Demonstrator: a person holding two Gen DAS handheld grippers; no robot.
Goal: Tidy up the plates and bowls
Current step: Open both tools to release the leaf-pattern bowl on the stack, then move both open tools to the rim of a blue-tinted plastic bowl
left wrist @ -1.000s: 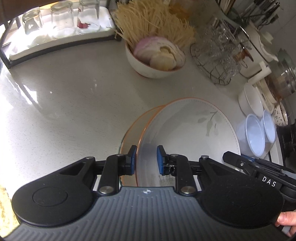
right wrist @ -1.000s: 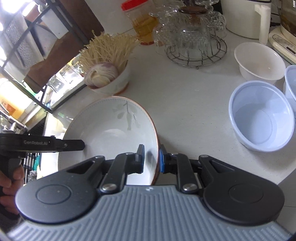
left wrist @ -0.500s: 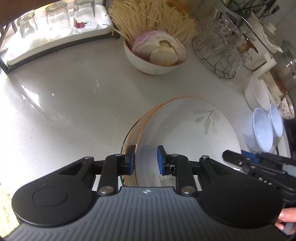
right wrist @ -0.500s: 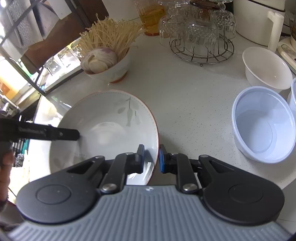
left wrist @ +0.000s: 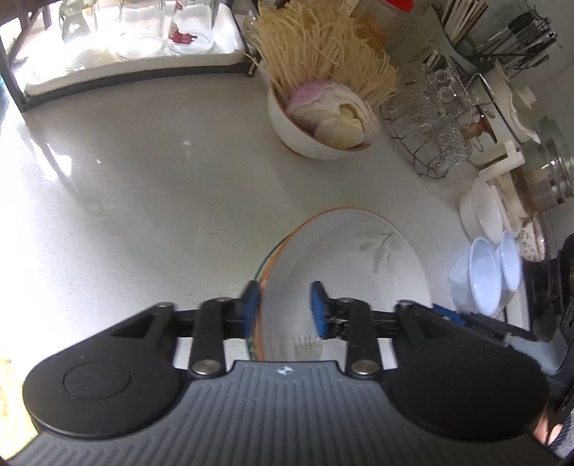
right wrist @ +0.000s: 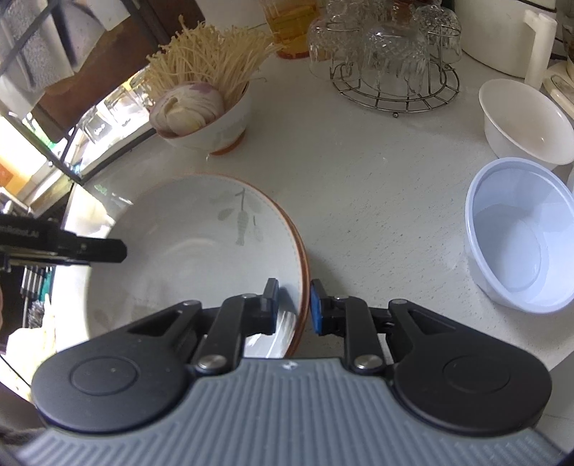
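A white deep plate (left wrist: 358, 272) with a leaf print and orange rim lies nested on another orange-rimmed plate, on the pale counter (left wrist: 161, 200). A greenish glass edge shows under the stack's left side. My left gripper (left wrist: 285, 308) straddles the stack's left rim; its jaws are opening, and the inner pad stands well clear of the rim. My right gripper (right wrist: 292, 304) straddles the right rim of the plate (right wrist: 179, 251). Its jaws are opening too, with a thin gap beside the blue pad. The left gripper's finger (right wrist: 71, 247) shows across the plate.
A bowl of enoki mushrooms and cut onion (right wrist: 204, 118) stands behind the plates. To the right are a light blue plastic bowl (right wrist: 520, 236), a white bowl (right wrist: 523, 122) and a wire rack of glasses (right wrist: 391, 68). A tray of upturned glasses (left wrist: 136, 32) sits at the back left.
The left jaws have spread wide and let go of the rim, and the left hand has drawn back a little. The right jaws have widened slightly. The plate stack stays put.
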